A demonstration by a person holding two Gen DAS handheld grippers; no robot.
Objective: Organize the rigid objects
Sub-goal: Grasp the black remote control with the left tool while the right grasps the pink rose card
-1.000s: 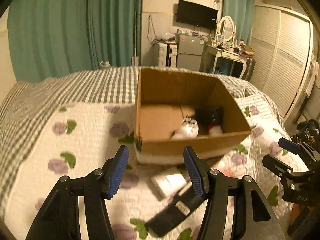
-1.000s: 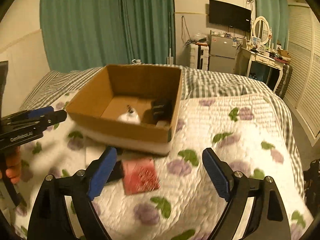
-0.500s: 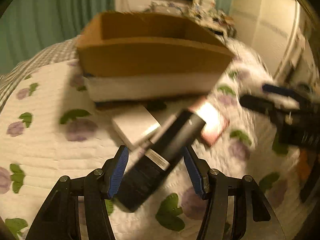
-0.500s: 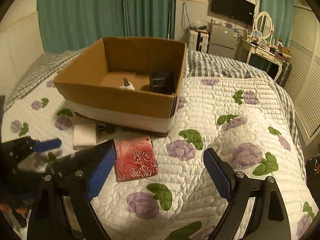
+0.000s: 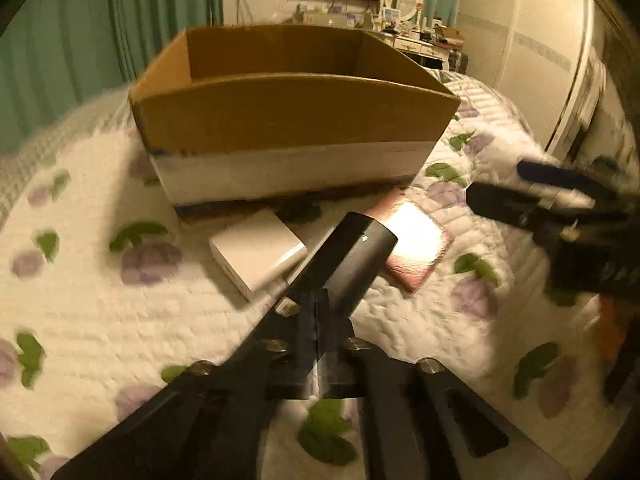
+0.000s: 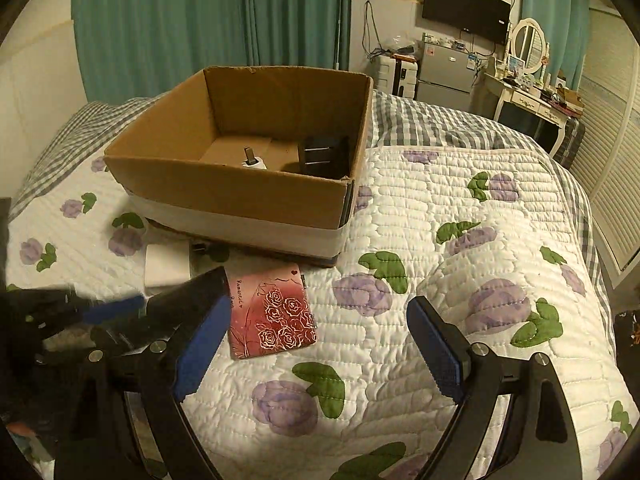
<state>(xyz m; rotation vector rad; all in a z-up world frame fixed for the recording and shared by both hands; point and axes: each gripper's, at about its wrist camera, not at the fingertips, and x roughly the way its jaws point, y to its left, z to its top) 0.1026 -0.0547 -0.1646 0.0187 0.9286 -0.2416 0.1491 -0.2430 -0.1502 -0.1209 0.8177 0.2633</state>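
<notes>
Two items in the brown cardboard box | your left gripper clamps the long black bar, frame centre | right gripper spread, empty | white flat box, red rose-print card left on the bed.

Home bedroom, floral quilted bed, teal curtains, wall television, vanity mirror

- A cardboard box sits on the quilt, toward the bed's head.
- A rose-print booklet lies before the box.
- A small box lies just left of the booklet.
- A bottle and a case rest inside the box.
</notes>
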